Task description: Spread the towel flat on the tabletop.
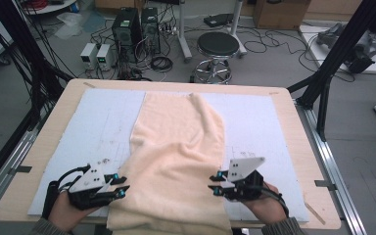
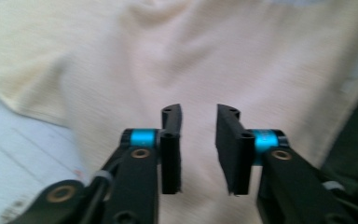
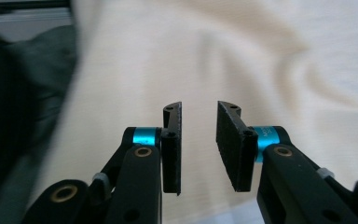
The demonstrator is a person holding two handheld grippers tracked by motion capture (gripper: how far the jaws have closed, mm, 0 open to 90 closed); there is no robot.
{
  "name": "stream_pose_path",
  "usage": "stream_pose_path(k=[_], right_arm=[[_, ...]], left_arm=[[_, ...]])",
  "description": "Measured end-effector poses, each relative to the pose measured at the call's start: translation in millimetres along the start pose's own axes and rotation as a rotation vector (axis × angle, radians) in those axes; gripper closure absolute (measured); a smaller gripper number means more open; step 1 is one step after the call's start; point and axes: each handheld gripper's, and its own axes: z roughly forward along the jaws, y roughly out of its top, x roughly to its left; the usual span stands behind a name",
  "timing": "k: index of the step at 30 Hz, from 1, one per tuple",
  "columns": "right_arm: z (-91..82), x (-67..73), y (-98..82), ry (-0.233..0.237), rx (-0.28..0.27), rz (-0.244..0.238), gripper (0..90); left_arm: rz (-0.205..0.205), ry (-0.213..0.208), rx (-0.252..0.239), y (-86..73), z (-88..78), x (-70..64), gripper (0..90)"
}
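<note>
One wooden tabletop point(image 1: 39, 147) carries one white mat point(image 1: 103, 122), and on it one cream towel point(image 1: 176, 147) lies lengthwise down the middle, rumpled, its near end draped over the tabletop's front edge. Two hand-held grippers flank that near end: the left hand-held gripper point(image 1: 122, 190) sits at the towel's left border, the right hand-held gripper point(image 1: 214, 185) at its right border, each held in one hand and pointing inward. Both have their jaws parted with a clear gap and nothing between them; in the gripper views the towel lies beyond the left hand-held gripper point(image 2: 198, 140) and the right hand-held gripper point(image 3: 198, 140). On the floor behind stand one black stool point(image 1: 218, 46), two computer towers point(image 1: 137, 27) and tangled cables point(image 1: 161, 62).
</note>
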Motion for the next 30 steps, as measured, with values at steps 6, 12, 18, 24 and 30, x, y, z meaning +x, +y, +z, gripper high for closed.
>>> stream_pose_path(k=[6, 12, 18, 24, 30], right_arm=[[23.4, -67.0, -7.5, -0.126, 0.056, 0.092, 67.6], [53.8, -104.5, -26.9, -0.138, 0.115, 0.201, 62.9], [71.1, -114.2, -35.4, -0.11, 0.149, 0.248, 60.2], [73.0, -119.8, -38.6, -0.088, 0.136, 0.285, 79.2], [70.4, -125.0, -31.9, -0.102, 0.182, 0.248, 85.8]], left_arm=[[-0.088, 0.142, 0.04, -3.1, 35.3, 53.1, 67.8], [-0.153, 0.162, 0.087, -10.4, 59.7, 80.4, 73.7], [-0.154, 0.087, 0.131, -12.2, 78.1, 79.6, 66.9], [-0.121, 0.073, 0.16, -9.0, 84.3, 76.4, 76.2], [-0.131, 0.135, 0.164, -6.1, 78.6, 79.1, 86.3]])
